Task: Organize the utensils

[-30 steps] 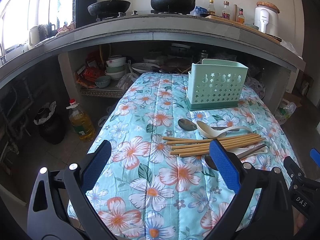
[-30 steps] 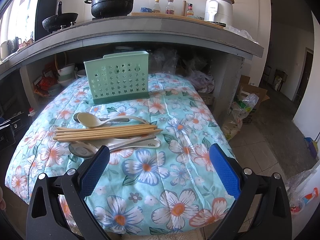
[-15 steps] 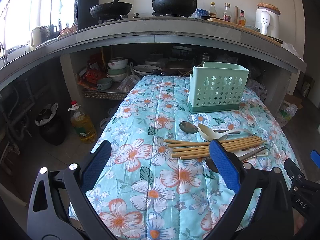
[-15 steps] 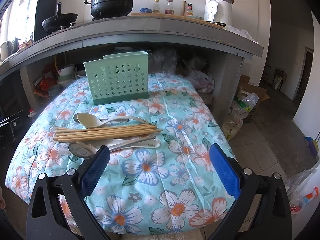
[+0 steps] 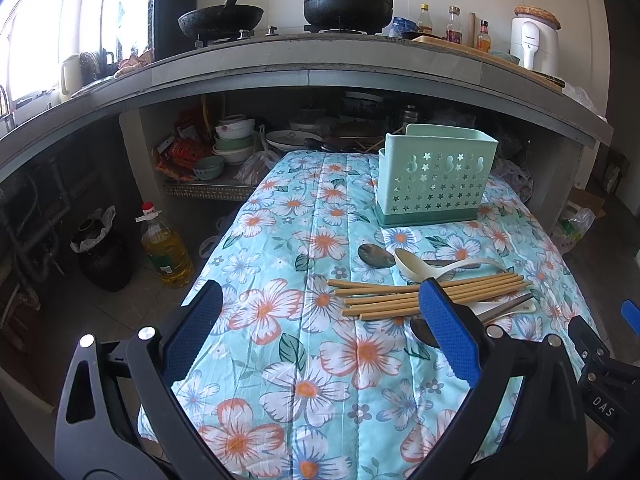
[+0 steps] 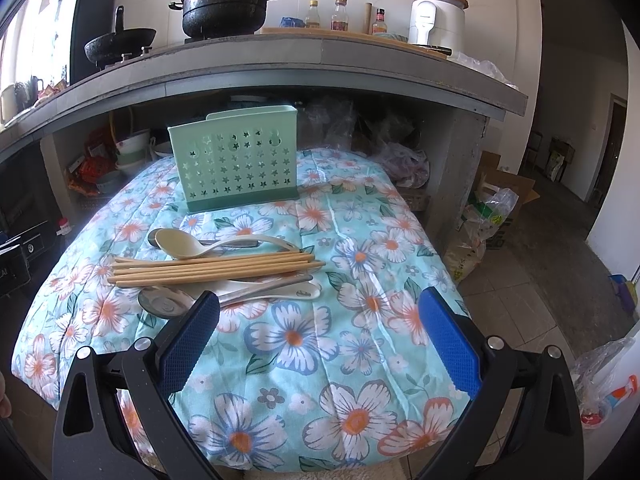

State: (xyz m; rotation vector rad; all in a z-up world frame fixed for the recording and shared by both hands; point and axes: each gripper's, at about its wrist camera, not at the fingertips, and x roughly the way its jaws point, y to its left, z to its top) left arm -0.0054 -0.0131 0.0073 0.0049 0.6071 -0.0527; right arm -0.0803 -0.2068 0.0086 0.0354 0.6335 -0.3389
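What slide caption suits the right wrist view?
Open right hand-held gripper facing chopsticks, spoons and mint holder.

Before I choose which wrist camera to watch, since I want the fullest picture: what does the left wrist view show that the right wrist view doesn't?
Only the left wrist view shows the yellow cooking-oil bottle and the black bin on the floor.

Only the right wrist view shows the open cardboard box and the doorway.

Both show the mint-green star-perforated plastic utensil holder, the bundle of wooden chopsticks, the cream plastic spoon and the floral quilted cloth. The left gripper and right gripper both have jaws open and empty.
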